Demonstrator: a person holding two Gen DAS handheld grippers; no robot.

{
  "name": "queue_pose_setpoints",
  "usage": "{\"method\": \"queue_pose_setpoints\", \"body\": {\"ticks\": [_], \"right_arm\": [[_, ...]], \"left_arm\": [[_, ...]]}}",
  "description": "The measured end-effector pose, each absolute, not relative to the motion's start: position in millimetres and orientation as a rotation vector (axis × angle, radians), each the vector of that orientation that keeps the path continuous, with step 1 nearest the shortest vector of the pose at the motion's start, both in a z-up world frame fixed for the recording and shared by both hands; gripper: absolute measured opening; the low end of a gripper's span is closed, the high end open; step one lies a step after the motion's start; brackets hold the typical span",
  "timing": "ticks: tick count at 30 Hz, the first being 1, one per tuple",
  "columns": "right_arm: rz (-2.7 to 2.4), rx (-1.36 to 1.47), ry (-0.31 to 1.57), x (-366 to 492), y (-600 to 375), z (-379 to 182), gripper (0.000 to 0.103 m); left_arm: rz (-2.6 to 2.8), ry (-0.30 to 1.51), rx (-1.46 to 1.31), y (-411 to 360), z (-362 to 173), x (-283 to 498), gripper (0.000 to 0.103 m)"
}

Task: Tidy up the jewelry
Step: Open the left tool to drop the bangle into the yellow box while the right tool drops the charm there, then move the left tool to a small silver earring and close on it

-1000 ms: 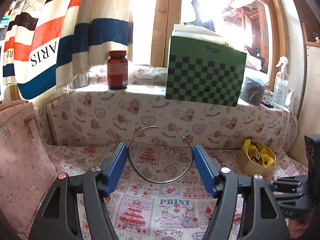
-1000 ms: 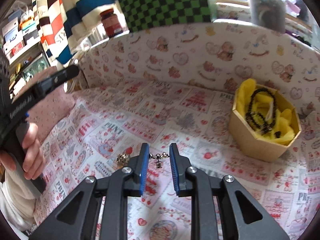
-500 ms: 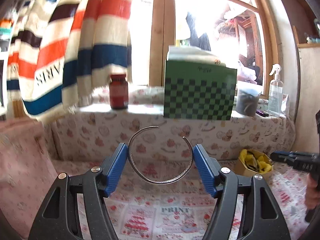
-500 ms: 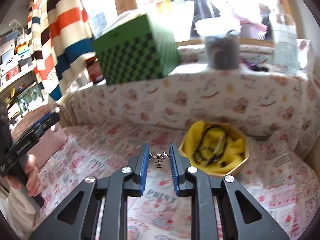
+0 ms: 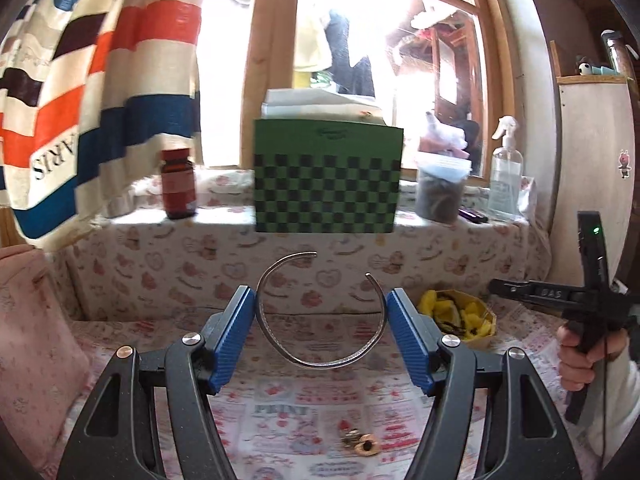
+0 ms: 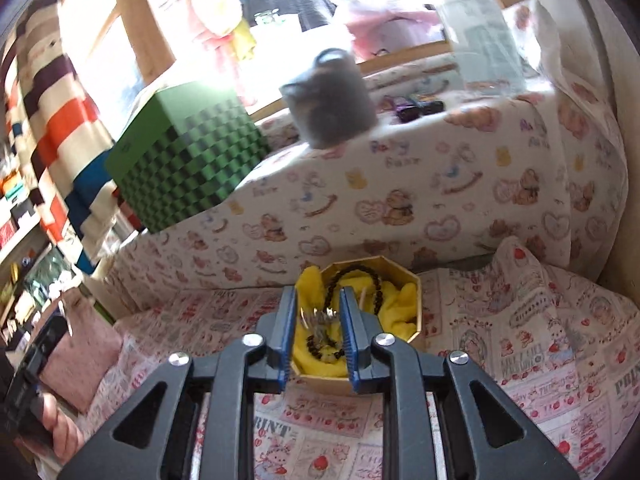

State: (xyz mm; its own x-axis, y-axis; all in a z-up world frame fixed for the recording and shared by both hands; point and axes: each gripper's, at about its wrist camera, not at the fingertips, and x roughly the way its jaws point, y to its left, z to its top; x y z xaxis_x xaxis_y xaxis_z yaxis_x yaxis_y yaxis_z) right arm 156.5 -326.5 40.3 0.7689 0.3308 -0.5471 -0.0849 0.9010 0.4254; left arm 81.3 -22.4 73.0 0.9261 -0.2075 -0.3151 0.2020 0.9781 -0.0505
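Note:
My left gripper (image 5: pixel 321 312) is shut on a silver open bangle (image 5: pixel 320 354) and holds it up above the patterned cloth. My right gripper (image 6: pixel 319 318) is shut on a small silver earring (image 6: pixel 322 315) and holds it just over the octagonal box (image 6: pixel 414 326) with yellow lining, which has a black bead bracelet (image 6: pixel 352 276) in it. The box also shows in the left wrist view (image 5: pixel 486 314) at the right. A gold earring (image 5: pixel 362 449) lies on the cloth below my left gripper.
A green checkered box (image 5: pixel 328 182), a brown jar (image 5: pixel 178 184), a dark container (image 5: pixel 440 196) and a spray bottle (image 5: pixel 506 172) stand on the sill. A pink bag (image 5: pixel 36 320) lies at the left. A striped towel (image 5: pixel 80 92) hangs at upper left.
My right gripper has carried the silver earring from the cloth over to the yellow-lined box. My left gripper has risen with the bangle, and the view now shows more of the window.

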Motion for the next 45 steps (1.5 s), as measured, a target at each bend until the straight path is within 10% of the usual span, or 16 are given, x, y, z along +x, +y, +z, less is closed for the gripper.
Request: {"method": "queue_pose_setpoints", "body": {"ticks": [24,45], "right_arm": [[0.003,0.561,0.601,144,-396,49,0.041],[-0.013,0.542,0.572,138,-391,58,0.048]], "left_arm": [[-0.579,0.833,-0.116,-192,41,225,0.066],[-0.423,0.704,-0.002,-143,55,200,0.075]]}}
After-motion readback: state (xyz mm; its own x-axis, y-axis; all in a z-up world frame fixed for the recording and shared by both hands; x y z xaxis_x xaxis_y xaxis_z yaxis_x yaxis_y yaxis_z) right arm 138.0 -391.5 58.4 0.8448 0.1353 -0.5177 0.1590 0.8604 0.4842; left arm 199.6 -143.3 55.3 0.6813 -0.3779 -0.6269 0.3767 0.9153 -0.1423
